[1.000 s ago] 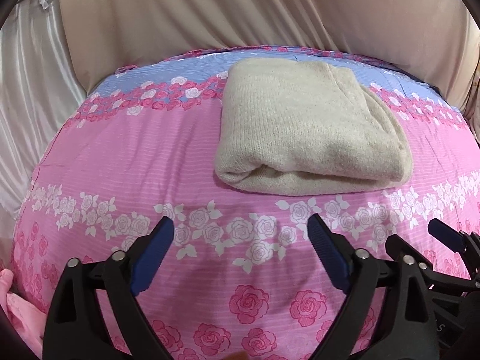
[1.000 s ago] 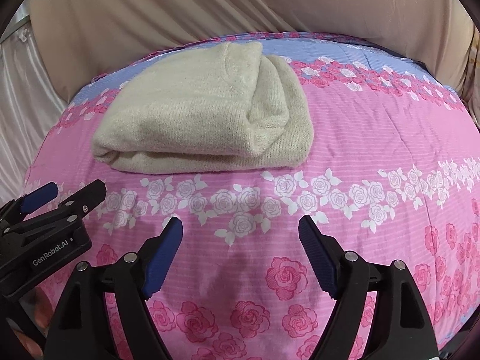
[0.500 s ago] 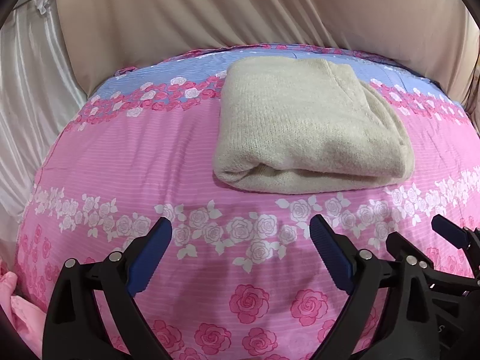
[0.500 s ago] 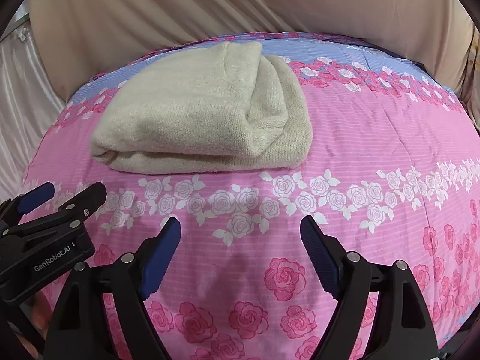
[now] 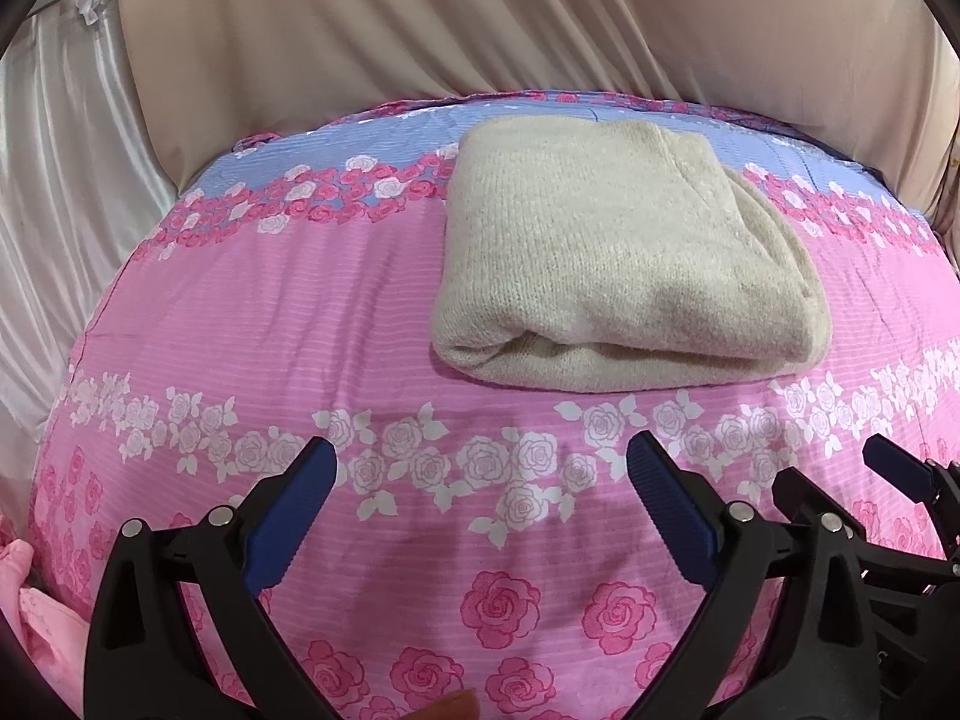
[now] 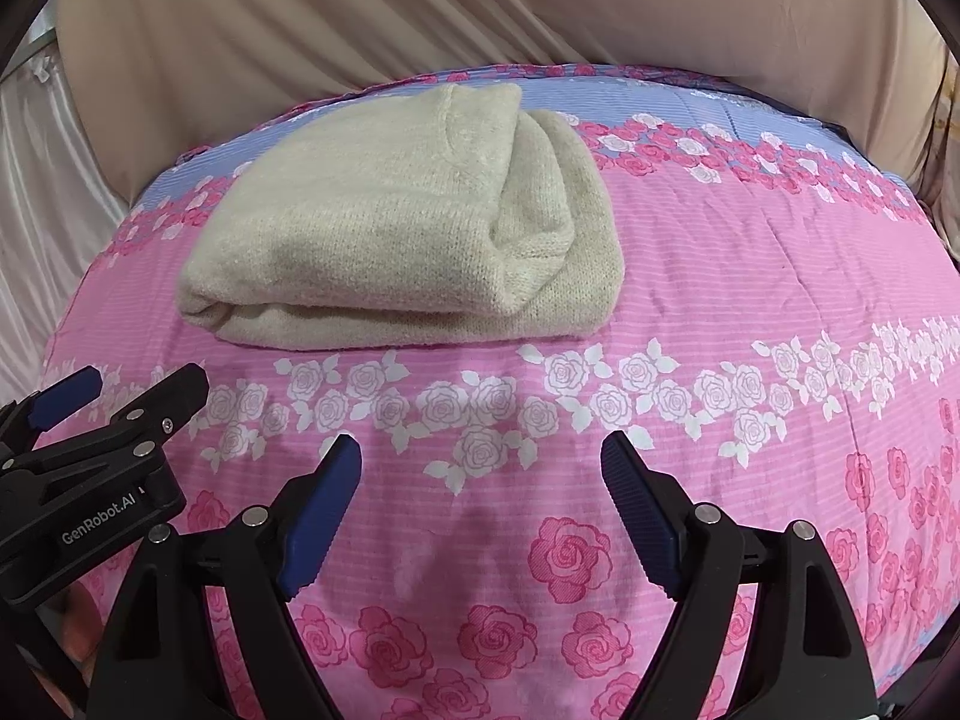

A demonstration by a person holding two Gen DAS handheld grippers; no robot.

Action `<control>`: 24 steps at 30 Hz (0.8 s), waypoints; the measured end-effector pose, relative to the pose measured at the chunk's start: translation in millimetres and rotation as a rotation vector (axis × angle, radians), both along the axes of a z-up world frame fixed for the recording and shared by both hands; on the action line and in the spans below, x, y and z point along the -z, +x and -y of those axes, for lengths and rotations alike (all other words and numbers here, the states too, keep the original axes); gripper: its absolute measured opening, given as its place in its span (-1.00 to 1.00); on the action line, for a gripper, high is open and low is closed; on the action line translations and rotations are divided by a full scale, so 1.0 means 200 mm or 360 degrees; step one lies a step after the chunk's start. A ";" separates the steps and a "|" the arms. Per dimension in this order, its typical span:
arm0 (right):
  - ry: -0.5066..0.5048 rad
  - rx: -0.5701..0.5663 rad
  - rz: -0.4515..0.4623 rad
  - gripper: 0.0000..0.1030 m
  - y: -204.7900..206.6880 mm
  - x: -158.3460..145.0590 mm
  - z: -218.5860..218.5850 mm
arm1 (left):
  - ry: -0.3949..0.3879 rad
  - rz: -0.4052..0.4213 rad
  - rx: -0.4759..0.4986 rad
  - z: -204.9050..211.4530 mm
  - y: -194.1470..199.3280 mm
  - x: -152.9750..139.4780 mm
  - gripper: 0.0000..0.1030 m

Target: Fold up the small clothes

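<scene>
A cream knitted garment (image 5: 624, 258) lies folded into a thick rectangle on the pink rose-print bed cover (image 5: 270, 312); it also shows in the right wrist view (image 6: 408, 228). My left gripper (image 5: 480, 462) is open and empty, over the cover a little in front of the garment. My right gripper (image 6: 480, 450) is open and empty too, side by side with the left. Each gripper shows at the edge of the other's view: the right gripper (image 5: 888, 480), the left gripper (image 6: 108, 396).
Beige draped curtain (image 5: 480, 18) hangs behind the bed, with a white satin curtain (image 5: 54, 168) at the left. A pink cloth (image 5: 36, 618) lies off the cover's near left edge. The cover (image 6: 780, 276) stretches to the right of the garment.
Both grippers have drawn back slightly from the folded garment, jaws staying open. The garment has not moved.
</scene>
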State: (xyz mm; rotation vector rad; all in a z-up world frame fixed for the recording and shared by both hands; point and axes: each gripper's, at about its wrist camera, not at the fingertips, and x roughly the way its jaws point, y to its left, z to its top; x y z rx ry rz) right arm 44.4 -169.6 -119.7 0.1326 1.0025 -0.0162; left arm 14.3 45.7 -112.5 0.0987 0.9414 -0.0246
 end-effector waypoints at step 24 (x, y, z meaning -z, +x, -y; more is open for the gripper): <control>0.0006 0.0068 -0.0050 0.55 0.02 0.07 0.01 | -0.0042 -0.0064 -0.0010 -0.06 0.03 0.08 0.84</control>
